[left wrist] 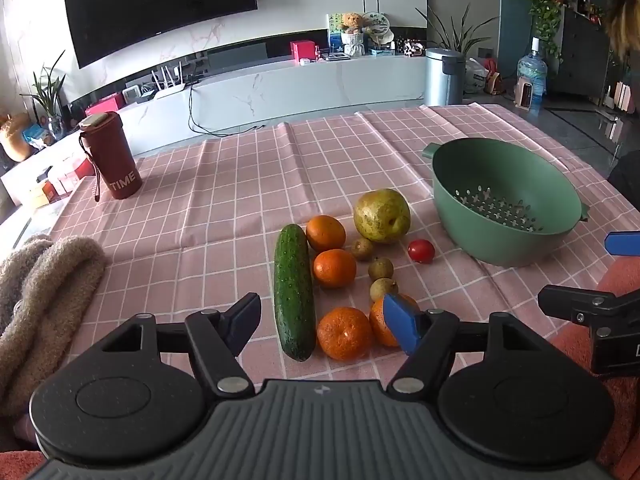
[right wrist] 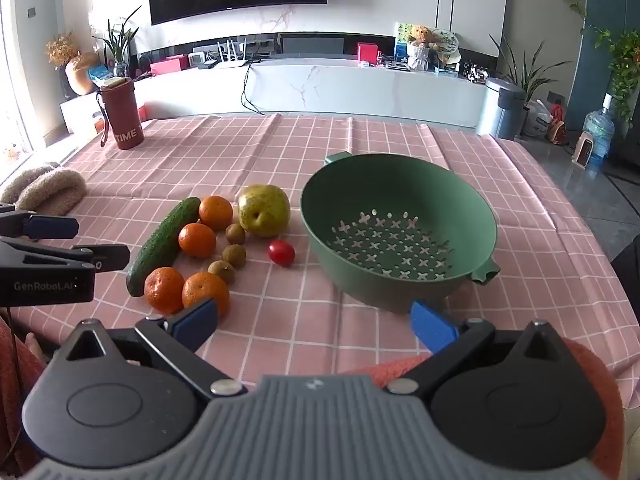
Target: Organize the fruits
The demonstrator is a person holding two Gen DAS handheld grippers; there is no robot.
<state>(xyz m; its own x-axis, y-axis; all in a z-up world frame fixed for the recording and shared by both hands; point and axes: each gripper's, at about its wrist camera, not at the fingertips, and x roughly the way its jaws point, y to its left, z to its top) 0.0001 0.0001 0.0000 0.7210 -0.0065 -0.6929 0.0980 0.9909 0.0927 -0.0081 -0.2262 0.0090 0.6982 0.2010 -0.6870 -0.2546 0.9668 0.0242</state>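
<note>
On the pink checked tablecloth (left wrist: 224,200) lie a cucumber (left wrist: 294,292), several oranges (left wrist: 334,268), a yellow-green pear (left wrist: 382,216), three small brown fruits (left wrist: 381,269) and a cherry tomato (left wrist: 421,251). A green colander (left wrist: 504,200) stands empty to their right. My left gripper (left wrist: 324,324) is open and empty, just in front of the cucumber and the nearest oranges. In the right wrist view the same fruits (right wrist: 198,240) lie left of the colander (right wrist: 396,228). My right gripper (right wrist: 316,326) is open and empty, near the table's front edge.
A red cup marked TIME (left wrist: 110,156) stands at the far left of the table. A fuzzy beige cloth (left wrist: 44,280) lies at the left edge. Beyond the table are a white TV bench (left wrist: 280,84) and a metal bin (left wrist: 444,76).
</note>
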